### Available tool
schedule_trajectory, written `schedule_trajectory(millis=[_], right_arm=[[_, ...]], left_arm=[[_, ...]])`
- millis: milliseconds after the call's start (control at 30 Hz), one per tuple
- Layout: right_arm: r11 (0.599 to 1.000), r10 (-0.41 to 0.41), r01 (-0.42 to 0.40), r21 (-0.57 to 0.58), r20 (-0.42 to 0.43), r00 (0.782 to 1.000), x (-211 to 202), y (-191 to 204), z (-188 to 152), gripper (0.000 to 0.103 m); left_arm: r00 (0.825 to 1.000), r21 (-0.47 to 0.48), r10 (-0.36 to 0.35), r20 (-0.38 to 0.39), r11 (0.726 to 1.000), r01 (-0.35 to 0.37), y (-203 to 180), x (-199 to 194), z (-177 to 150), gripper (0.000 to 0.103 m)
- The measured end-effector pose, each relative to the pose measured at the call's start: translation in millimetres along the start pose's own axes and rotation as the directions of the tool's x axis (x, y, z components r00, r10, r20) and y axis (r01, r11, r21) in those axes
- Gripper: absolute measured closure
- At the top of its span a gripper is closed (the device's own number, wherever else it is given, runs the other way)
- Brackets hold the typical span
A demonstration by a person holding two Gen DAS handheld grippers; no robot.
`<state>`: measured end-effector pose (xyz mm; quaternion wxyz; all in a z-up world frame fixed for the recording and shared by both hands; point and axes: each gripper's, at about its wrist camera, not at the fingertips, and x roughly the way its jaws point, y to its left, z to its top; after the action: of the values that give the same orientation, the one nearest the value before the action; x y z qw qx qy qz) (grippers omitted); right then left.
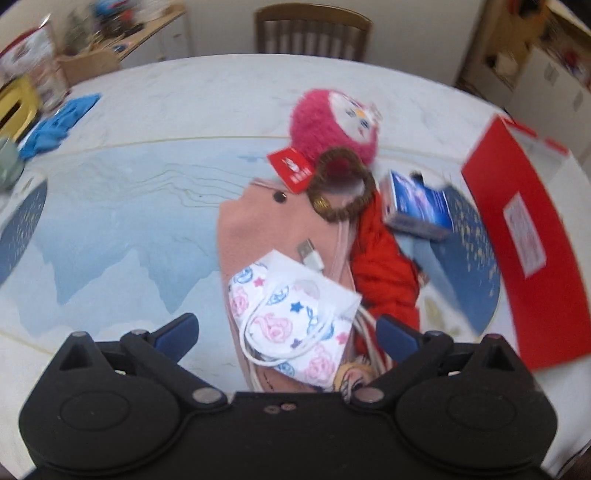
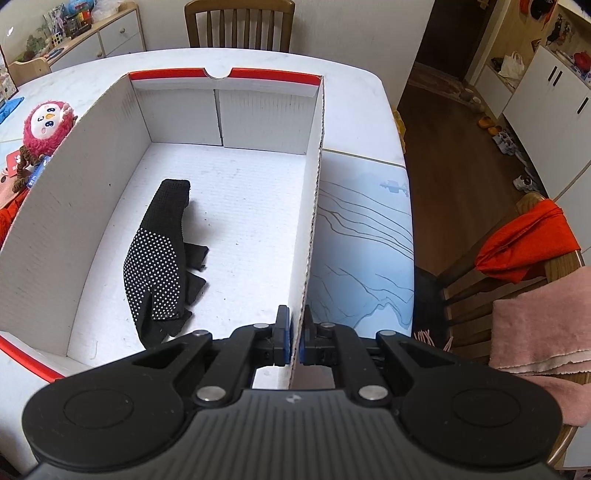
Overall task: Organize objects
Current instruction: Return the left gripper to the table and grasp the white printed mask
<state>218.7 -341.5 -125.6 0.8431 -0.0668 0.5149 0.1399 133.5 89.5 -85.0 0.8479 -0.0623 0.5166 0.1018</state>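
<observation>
Left gripper [image 1: 286, 338] is hanging wide, nothing pressed between its blue pads [image 1: 177, 334], pointing down over a heap on the table [image 1: 184, 92]. Face mask [image 1: 291, 325], white with pink and blue cartoon prints and white ear loops, is lying just ahead of the pads, on top of a pink felt pouch [image 1: 251, 225]. White USB cable [image 1: 310, 254] is resting on the pouch just beyond the mask, more cable loops showing beside the mask. Red knit cloth [image 1: 384, 273] is lying right of the pouch, touching it. Brown bead bracelet [image 1: 341, 188] is sitting at the pouch's far end, with a red tag [image 1: 293, 170] beside it. Pink plush toy [image 1: 336, 125] with a white face is sitting just beyond the bracelet. Small blue box [image 1: 417, 206] is lying right of the bracelet. Red cardboard box [image 1: 524, 240] is standing well right of the pouch; blue cloth [image 1: 59, 122] is far left of it.

Right gripper [image 2: 294, 338] is clamping narrow on the right wall of that red cardboard box, one pad each side. Black dotted glove [image 2: 162, 258] is lying alone on the white floor inside the box. Wooden chair [image 2: 240, 22] is standing beyond the box's far wall. Orange and pink cloths [image 2: 528, 243] are draped on another chair right of the box.
</observation>
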Motion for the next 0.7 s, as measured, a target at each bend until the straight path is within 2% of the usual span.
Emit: schedule_trajectory(millis=[133,233,400,700], right_arm=[[1.000,-0.006,0.006,0.000,-0.003,1.000,0,1,1,0.099],[1.000,-0.009,0.009,-0.002,-0.006,1.000,0,2,2,0.099],[1.000,-0.010,0.010,-0.001,-0.010,1.000,0,2,2,0.098],[1.000,-0.015,0.015,0.001,-0.013,1.000,0,3,2,0.098]], left_arm=[[1.000,0.083,-0.008,-0.006,0.997,0.008,-8,5,-6,0.004],[1.000,0.109,0.002,-0.002,0.994,-0.001,-11,11,-6,0.006],[0.999,0.096,0.023,-0.022,0.995,-0.021,-6,26,-2,0.023],[0.999,0.090,-0.031,-0.018,0.995,0.033,-4,21,-2,0.043]])
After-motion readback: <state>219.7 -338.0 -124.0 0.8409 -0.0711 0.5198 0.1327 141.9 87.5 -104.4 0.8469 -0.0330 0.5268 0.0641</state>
